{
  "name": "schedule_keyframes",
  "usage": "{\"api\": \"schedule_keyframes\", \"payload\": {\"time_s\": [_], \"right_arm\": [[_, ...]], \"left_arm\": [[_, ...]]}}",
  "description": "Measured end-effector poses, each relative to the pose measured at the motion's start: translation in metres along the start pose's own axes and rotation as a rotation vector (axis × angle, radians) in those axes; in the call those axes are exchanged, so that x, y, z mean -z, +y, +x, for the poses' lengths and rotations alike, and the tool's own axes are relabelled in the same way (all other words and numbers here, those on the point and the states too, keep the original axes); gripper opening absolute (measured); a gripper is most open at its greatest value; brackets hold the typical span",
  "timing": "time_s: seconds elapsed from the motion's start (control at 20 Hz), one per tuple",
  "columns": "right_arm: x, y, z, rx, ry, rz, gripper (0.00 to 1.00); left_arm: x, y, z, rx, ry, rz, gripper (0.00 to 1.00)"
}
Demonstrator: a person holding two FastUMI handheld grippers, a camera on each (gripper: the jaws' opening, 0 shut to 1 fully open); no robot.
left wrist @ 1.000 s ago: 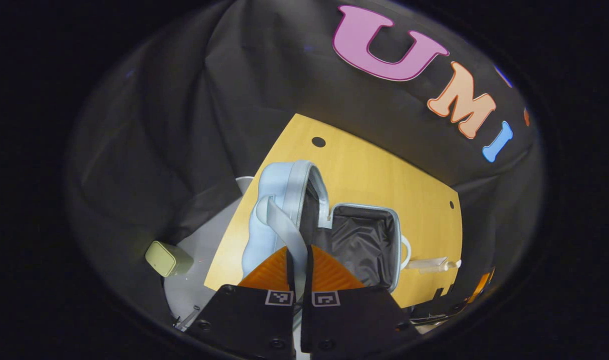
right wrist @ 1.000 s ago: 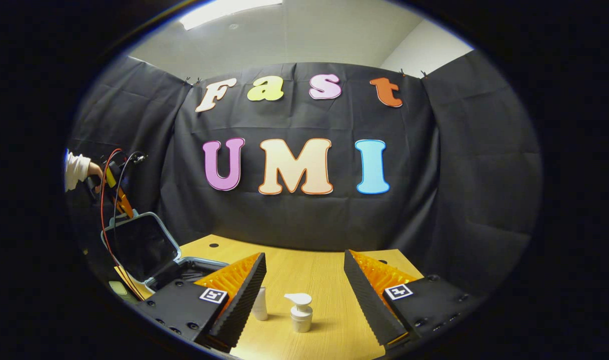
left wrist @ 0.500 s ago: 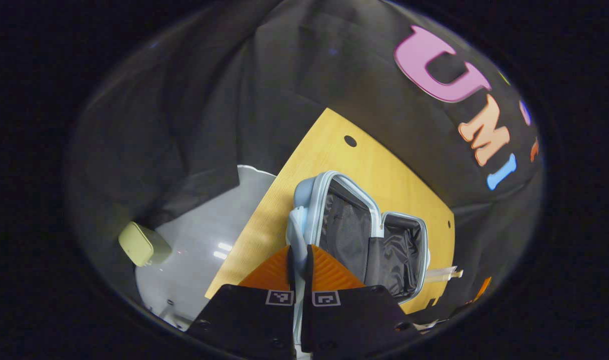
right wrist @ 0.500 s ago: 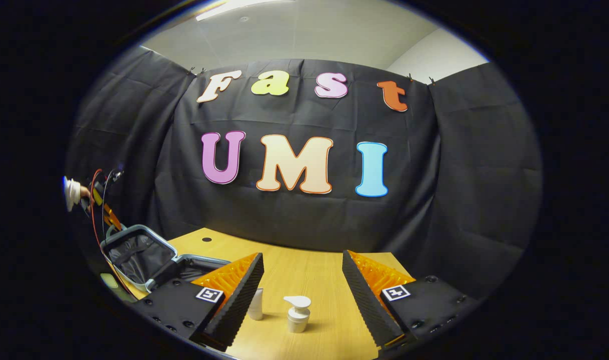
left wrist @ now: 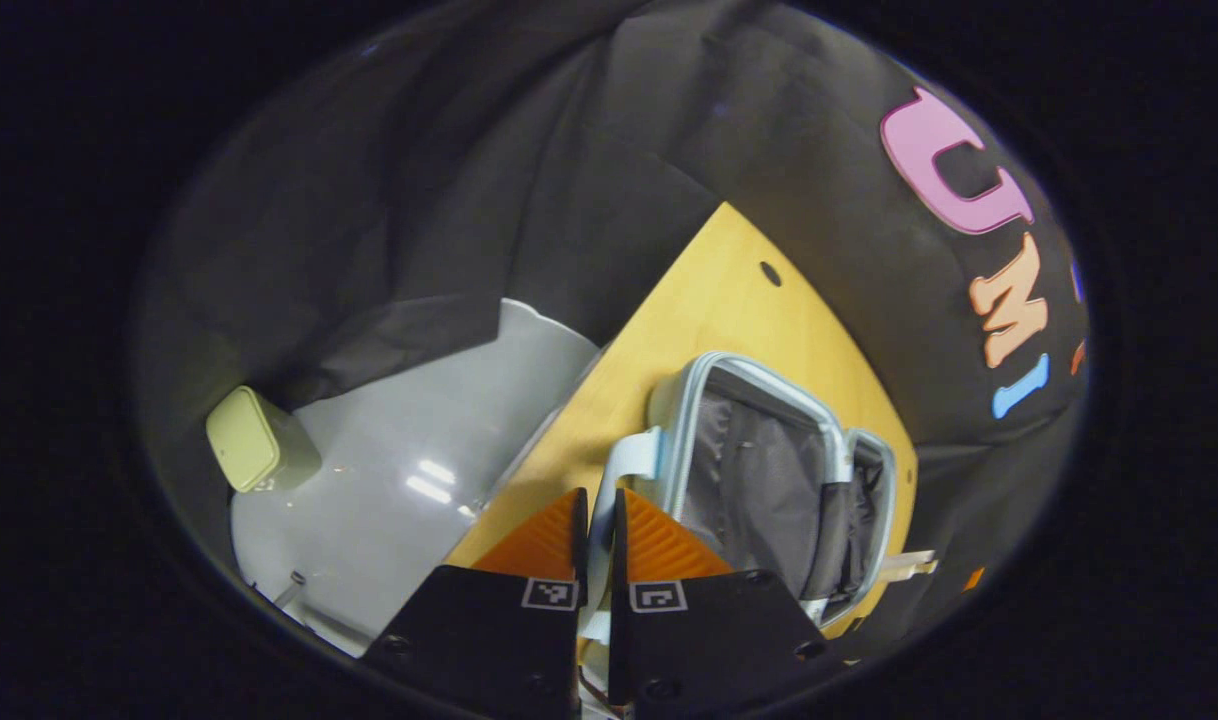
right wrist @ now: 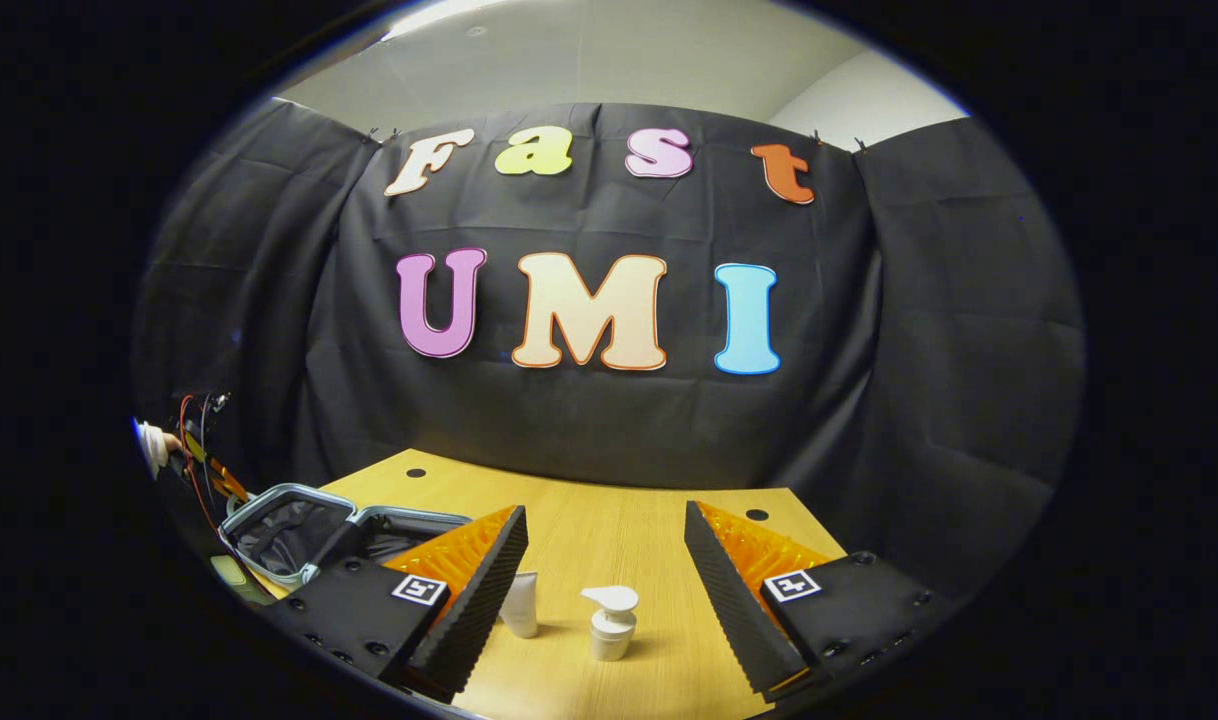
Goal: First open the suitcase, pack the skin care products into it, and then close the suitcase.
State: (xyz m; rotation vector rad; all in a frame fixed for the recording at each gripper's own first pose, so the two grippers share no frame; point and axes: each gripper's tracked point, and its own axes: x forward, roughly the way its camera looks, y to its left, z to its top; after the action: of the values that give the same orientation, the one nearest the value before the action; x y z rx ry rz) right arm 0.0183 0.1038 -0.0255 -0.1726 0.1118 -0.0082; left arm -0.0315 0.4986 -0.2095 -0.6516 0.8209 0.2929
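Jaws: left gripper (left wrist: 596,525) clamped on pale-blue suitcase (left wrist: 769,480) handle strap (left wrist: 619,470), lid laid open at table's (left wrist: 709,300) left end; right gripper (right wrist: 606,560) spread wide above pump bottle (right wrist: 611,622), tube (right wrist: 520,603) partly hidden behind a finger.

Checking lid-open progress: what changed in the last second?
The left hand-held gripper, shut on the handle, swung the lid down from nearly upright to almost flat on the table. The right hand-held gripper stayed open, with the tube and pump bottle unmoved.
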Motion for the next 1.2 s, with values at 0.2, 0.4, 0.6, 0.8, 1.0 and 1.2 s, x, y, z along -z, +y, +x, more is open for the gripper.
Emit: {"api": "schedule_keyframes", "payload": {"time_s": [0.2, 0.4, 0.6, 0.8, 1.0, 1.2], "right_arm": [[0.006, -0.006, 0.005, 0.002, 0.004, 0.01, 0.99], [0.017, -0.022, 0.009, 0.011, 0.016, 0.036, 0.99], [0.034, -0.042, 0.012, 0.008, 0.046, 0.061, 0.99], [0.046, -0.055, 0.012, -0.033, 0.068, 0.082, 1.0], [0.059, -0.059, 0.013, -0.1, 0.087, 0.081, 1.0], [0.086, -0.049, 0.016, -0.185, 0.122, 0.091, 1.0]], "left_arm": [[-0.014, 0.008, -0.012, -0.096, -0.067, 0.039, 0.43], [-0.035, -0.006, -0.051, -0.221, -0.222, 0.113, 0.96], [-0.041, -0.098, -0.101, -0.157, -0.424, 0.272, 0.95], [-0.001, -0.224, -0.131, 0.04, -0.54, 0.372, 0.94], [0.06, -0.34, -0.133, 0.245, -0.584, 0.429, 0.94], [0.12, -0.424, -0.113, 0.373, -0.608, 0.484, 0.94]]}}
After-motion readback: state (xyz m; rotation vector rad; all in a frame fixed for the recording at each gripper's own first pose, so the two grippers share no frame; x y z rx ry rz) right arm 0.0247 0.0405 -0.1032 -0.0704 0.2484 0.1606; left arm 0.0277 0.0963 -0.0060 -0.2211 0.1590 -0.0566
